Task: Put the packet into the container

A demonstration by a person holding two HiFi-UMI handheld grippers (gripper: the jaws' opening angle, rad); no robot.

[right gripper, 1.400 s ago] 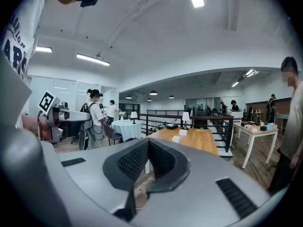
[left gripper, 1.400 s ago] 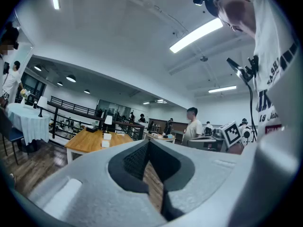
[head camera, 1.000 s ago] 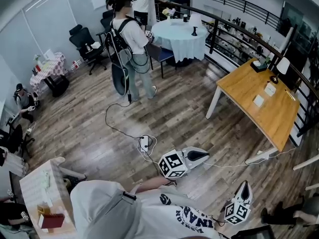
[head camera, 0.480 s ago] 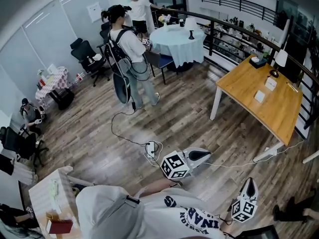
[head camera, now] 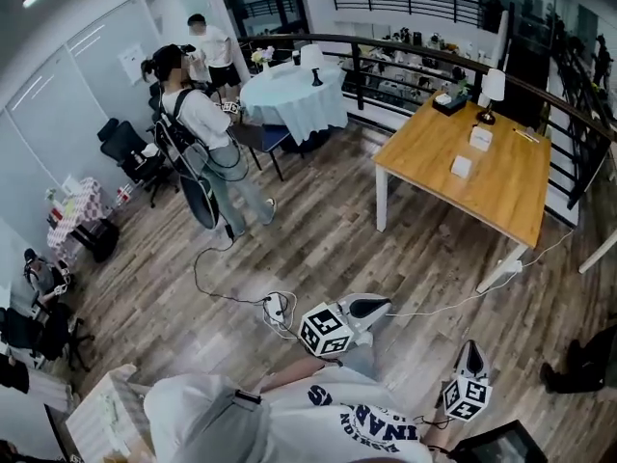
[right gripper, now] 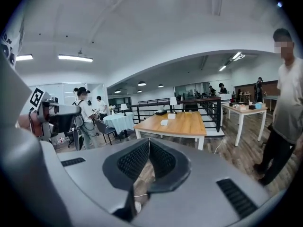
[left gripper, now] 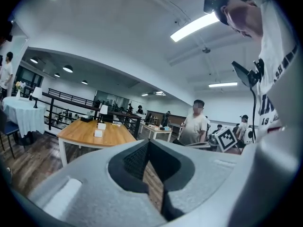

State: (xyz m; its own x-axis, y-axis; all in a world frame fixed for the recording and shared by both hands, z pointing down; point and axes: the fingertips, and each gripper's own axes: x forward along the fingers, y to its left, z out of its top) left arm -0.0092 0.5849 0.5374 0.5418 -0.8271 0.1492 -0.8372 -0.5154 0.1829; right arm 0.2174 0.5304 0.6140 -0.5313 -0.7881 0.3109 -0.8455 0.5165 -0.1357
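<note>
1. At the left, a person with a backpack (head camera: 198, 128) stands on the wood floor, with cables hanging from the pack. A second person (head camera: 207, 41) stands farther back.
2. Just right of them is a round table (head camera: 289, 95) under a pale cloth, with a small lamp on it.
3. Nearer the wearer, a white power strip (head camera: 277, 307) lies on the floor with a cable looping away from it.
4. The left gripper (head camera: 384, 304) is held over the floor, well apart from any table. Its jaws are pressed together with nothing between them.
5. The wooden table (head camera: 521, 201) stands by the railing.
   - Two small white things that look like packets lie on the end nearer the round table.
   - The near white packet (head camera: 462, 167) is about midway across the top.
   - The far white packet (head camera: 479, 138) is closer to the railing-side edge.
   - I cannot tell which one the task means.
   - A dark box (head camera: 448, 101) sits at the far corner of that end.
   - A table lamp (head camera: 492, 87) stands on the railing-side edge.
6. The right gripper (head camera: 470, 345) is low beside the wearer and over the floor. Its jaws are closed on each other and hold nothing.
</note>
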